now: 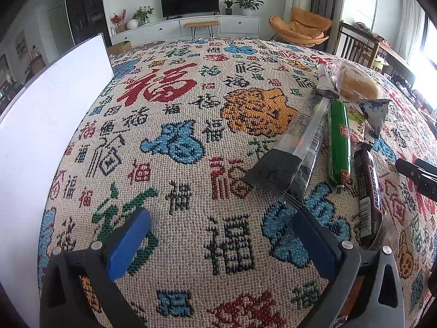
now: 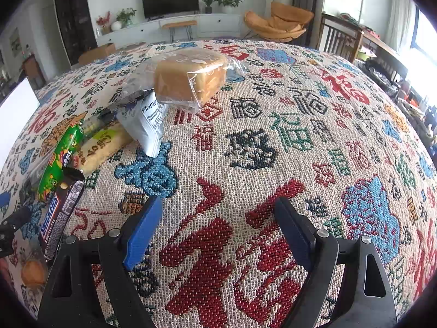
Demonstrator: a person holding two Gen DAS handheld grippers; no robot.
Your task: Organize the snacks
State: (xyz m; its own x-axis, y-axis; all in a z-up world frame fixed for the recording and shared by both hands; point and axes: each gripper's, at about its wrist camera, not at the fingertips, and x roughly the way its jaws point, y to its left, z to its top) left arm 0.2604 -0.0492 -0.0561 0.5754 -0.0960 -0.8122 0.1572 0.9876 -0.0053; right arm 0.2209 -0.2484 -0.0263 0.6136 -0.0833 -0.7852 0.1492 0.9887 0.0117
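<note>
Woven cloth (image 1: 191, 125) with bright patterns lying under both claws; left gripper (image 1: 221, 235) and right gripper (image 2: 215, 224) hanging wide open, holding nothing; brown chocolate bar (image 2: 58, 218), green sausage stick (image 2: 61, 158), wrapped bread loaf (image 2: 188, 79) sitting together between them

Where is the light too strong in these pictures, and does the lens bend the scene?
Left wrist view: the window at the right edge is blown out, and the tablecloth bulges like a dome. Right wrist view: same glare at the window; the bread wrapper glints.
</note>
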